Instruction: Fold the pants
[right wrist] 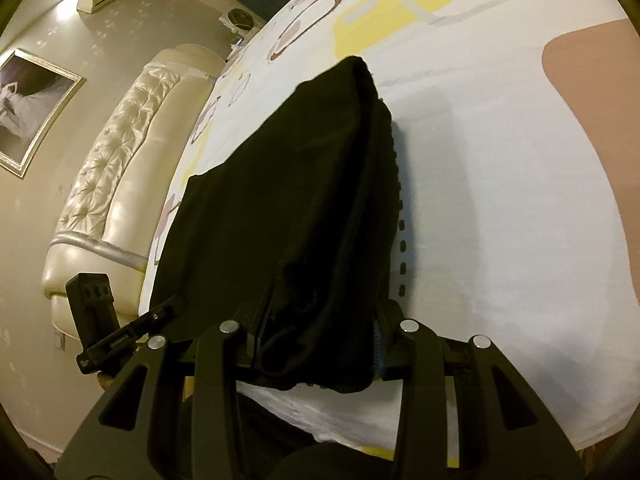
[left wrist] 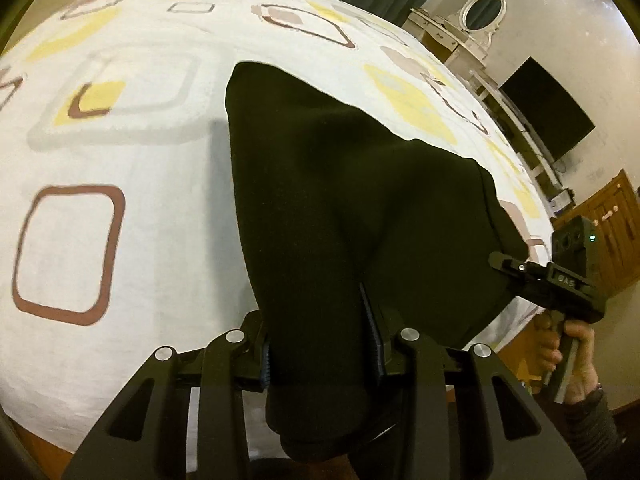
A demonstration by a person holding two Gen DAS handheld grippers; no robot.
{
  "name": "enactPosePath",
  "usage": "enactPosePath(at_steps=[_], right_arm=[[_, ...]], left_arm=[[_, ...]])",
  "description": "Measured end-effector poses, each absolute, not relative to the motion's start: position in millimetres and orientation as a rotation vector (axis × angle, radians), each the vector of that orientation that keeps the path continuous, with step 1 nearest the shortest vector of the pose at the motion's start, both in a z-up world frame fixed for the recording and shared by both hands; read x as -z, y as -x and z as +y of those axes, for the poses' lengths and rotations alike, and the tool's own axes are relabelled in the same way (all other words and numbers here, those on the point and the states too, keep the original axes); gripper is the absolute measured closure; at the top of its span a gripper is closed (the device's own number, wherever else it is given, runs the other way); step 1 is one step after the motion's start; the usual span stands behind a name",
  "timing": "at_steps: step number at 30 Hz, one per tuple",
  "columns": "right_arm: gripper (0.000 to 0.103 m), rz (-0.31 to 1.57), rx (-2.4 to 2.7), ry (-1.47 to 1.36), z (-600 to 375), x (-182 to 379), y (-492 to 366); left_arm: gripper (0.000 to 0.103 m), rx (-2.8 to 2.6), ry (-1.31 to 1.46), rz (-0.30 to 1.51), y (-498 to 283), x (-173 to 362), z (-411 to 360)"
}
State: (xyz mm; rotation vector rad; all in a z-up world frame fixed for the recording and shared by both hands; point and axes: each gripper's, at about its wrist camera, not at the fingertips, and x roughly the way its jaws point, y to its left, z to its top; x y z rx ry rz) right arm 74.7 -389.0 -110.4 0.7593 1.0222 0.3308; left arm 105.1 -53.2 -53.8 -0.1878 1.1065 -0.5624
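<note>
The black pants [left wrist: 320, 184] lie on a bed with a white sheet [left wrist: 152, 200] patterned with yellow and brown squares. My left gripper [left wrist: 320, 344] is shut on one end of the pants, the cloth draped over its fingers. My right gripper [right wrist: 320, 332] is shut on the other corner of the same end; it also shows at the right of the left wrist view [left wrist: 516, 270], clamped on the cloth edge. The pants [right wrist: 280, 200] stretch away from both grippers across the sheet [right wrist: 500, 200]. The fingertips are hidden under the cloth.
A white dresser with an oval mirror [left wrist: 480, 12] and a dark TV screen [left wrist: 548, 108] stand past the bed's right side. A cream tufted headboard [right wrist: 120, 168] and a framed picture [right wrist: 32, 108] show in the right wrist view. The left gripper [right wrist: 120, 336] shows at lower left there.
</note>
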Motion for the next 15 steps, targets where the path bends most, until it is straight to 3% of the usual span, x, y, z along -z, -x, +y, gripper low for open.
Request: enactPosePath(at_steps=[3, 5, 9, 11, 15], right_arm=[[0.062, 1.019, -0.338, -0.779, -393, 115, -72], [0.055, 1.015, -0.336, -0.794, -394, 117, -71], [0.04, 0.997, -0.374, -0.889, -405, 121, -68], [0.032, 0.982, -0.386, -0.929, -410, 119, -68], [0.029, 0.954, -0.369, -0.964, -426, 116, -77]], left_arm=[[0.06, 0.59, 0.187, 1.097, -105, 55, -54], [0.056, 0.61, 0.194, 1.08, -104, 55, -54], [0.027, 0.663, 0.22, 1.054, -100, 56, -44], [0.027, 0.682, 0.248, 1.04, -101, 54, -36], [0.025, 0.686, 0.314, 1.032, -117, 56, -26]])
